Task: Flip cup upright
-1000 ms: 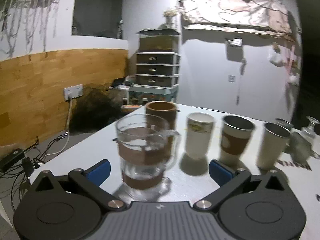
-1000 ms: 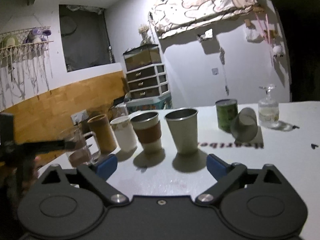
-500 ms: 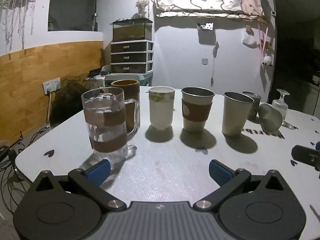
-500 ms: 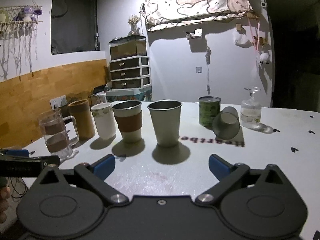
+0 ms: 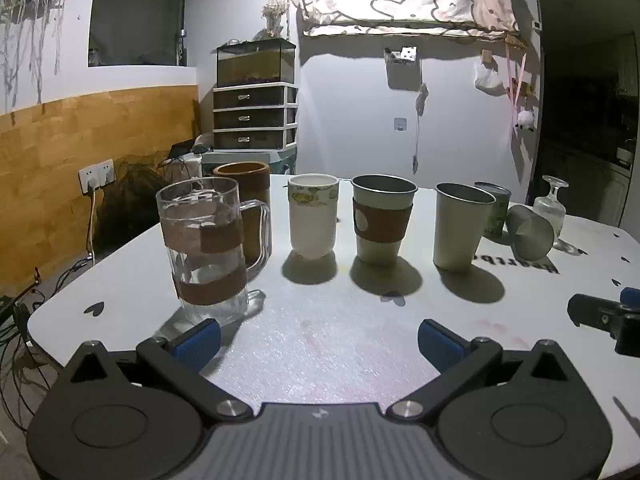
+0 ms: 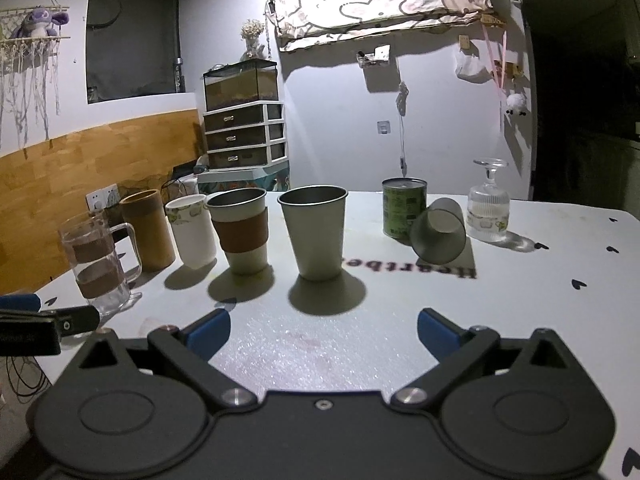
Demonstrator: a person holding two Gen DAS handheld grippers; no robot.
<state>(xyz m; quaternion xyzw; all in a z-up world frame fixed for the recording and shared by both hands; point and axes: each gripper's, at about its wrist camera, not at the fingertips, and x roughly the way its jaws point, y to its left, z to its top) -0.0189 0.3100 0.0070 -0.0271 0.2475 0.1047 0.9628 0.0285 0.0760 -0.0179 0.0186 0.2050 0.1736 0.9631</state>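
tipped cup [image 6: 439, 231]: a steel cup lying on its side on the white counter [image 6: 520, 300], mouth turned away, base toward the cameras, leaning against the green tin [image 6: 403, 207] and just beside the upturned stemmed glass [image 6: 489, 204].
right claw [image 6: 323, 330]: released, blue pads wide apart and holding nothing, low over the counter's near edge; the tipped cup lies ahead of it and a little to the right, well apart.
left claw [image 5: 318, 340]: released too (nothing between the pads), near the counter's near left corner; the tipped cup [image 5: 530, 232] lies far off toward the right edge.
upright row: glass mug [image 5: 208, 246], brown cup [image 5: 248, 196], white cup [image 5: 313, 216], sleeved cup [image 5: 382, 218], steel tumbler [image 5: 460, 226], standing along the counter from left to right.
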